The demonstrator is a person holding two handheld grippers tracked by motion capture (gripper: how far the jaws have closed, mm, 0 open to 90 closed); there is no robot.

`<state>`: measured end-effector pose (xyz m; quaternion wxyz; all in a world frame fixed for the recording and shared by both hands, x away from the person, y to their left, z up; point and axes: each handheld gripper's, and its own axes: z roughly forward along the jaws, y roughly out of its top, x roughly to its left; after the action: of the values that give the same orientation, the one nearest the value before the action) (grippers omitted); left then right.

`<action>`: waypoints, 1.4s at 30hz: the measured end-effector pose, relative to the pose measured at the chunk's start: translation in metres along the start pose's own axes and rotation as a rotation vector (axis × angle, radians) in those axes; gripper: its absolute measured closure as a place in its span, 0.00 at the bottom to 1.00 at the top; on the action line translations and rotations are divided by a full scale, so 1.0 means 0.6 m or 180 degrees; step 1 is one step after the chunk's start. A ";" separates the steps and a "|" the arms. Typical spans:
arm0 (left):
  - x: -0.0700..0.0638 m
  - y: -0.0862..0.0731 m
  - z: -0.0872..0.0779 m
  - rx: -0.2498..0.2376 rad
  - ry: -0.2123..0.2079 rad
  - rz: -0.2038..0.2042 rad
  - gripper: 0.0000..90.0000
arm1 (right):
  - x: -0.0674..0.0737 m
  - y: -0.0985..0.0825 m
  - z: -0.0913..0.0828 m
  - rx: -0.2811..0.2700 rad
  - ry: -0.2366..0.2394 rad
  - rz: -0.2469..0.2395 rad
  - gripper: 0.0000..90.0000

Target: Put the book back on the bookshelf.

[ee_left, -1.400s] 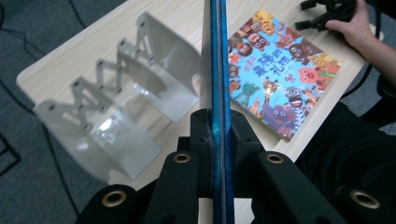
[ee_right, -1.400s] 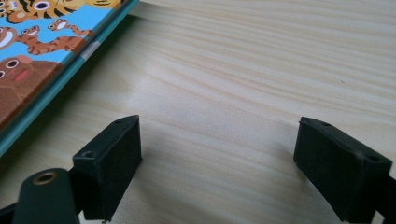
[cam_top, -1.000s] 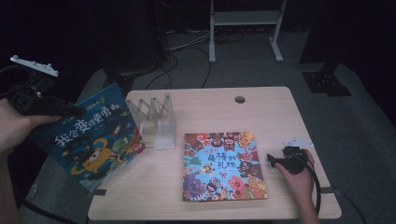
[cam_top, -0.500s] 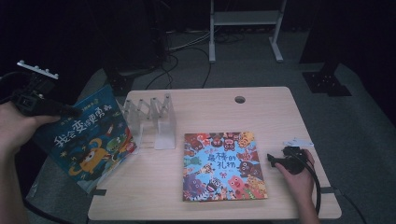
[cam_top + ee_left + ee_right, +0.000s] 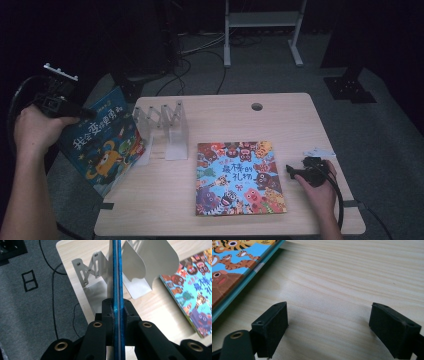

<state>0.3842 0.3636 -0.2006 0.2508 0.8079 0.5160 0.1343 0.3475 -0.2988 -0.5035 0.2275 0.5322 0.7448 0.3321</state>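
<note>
My left gripper (image 5: 82, 114) is shut on the top edge of a blue picture book (image 5: 100, 142), which hangs tilted off the table's left edge beside a metal book rack (image 5: 165, 127). In the left gripper view the blue book (image 5: 117, 277) runs edge-on between the jaws of my left gripper (image 5: 117, 307), pointing at the rack (image 5: 147, 262). A colourful picture book (image 5: 237, 177) lies flat on the table. My right gripper (image 5: 292, 171) rests just right of it. That gripper (image 5: 329, 327) is open over bare wood, with the colourful book (image 5: 232, 262) at the left.
The wooden table (image 5: 280, 120) has a cable hole (image 5: 257, 106) near its far edge. A small pale scrap (image 5: 317, 150) lies beside my right hand. Cables and a stand base (image 5: 260, 35) sit on the dark floor behind.
My left hand has carried the blue book a little lower and to the right, closer to the rack. The right hand has stayed where it was.
</note>
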 end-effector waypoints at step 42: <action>0.033 0.036 0.041 -0.0096 0.0316 -0.0312 0.90 | 0.000 0.000 0.000 0.0000 0.0000 0.0000 0.16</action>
<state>0.4209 0.3678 -0.2105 0.2433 0.7702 0.5647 0.1695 0.3475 -0.2988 -0.5035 0.2275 0.5321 0.7449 0.3320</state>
